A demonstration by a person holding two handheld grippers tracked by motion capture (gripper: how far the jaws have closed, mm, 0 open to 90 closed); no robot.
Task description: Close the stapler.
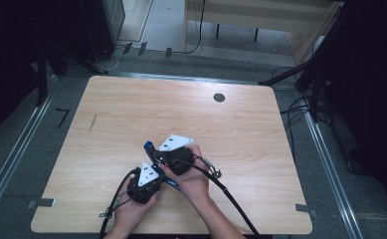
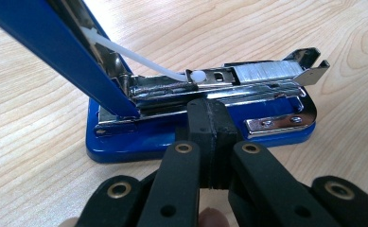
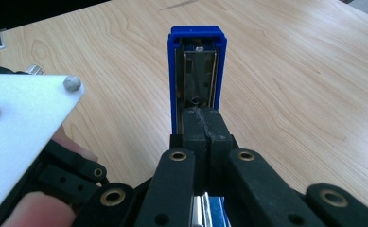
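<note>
I am looking down on a wooden table (image 1: 131, 114) where both grippers are meeting over a blue stapler (image 1: 149, 147) near the front middle of the tabletop. My left gripper (image 1: 153, 180) is sitting low and close to the person's side, and my right gripper (image 1: 167, 158) is lying just beyond it, the two nearly touching.

In the left gripper view the stapler (image 2: 125, 146) is resting flat on the wood with its blue cover (image 2: 54, 45) swung up and open, baring the chrome magazine (image 2: 229, 82). A strip of staples (image 2: 267, 71) is lying at the far end of that channel, and a white pusher rod (image 2: 139, 59) is running down from the cover to the magazine. My left jaws are pressed together right in front of the stapler's side, touching or all but touching it; I cannot tell whether anything is pinched between them.

In the right gripper view my right jaws are closed against the raised cover (image 3: 198, 61), which is standing upright ahead of them; a clamped grip looks likely
</note>
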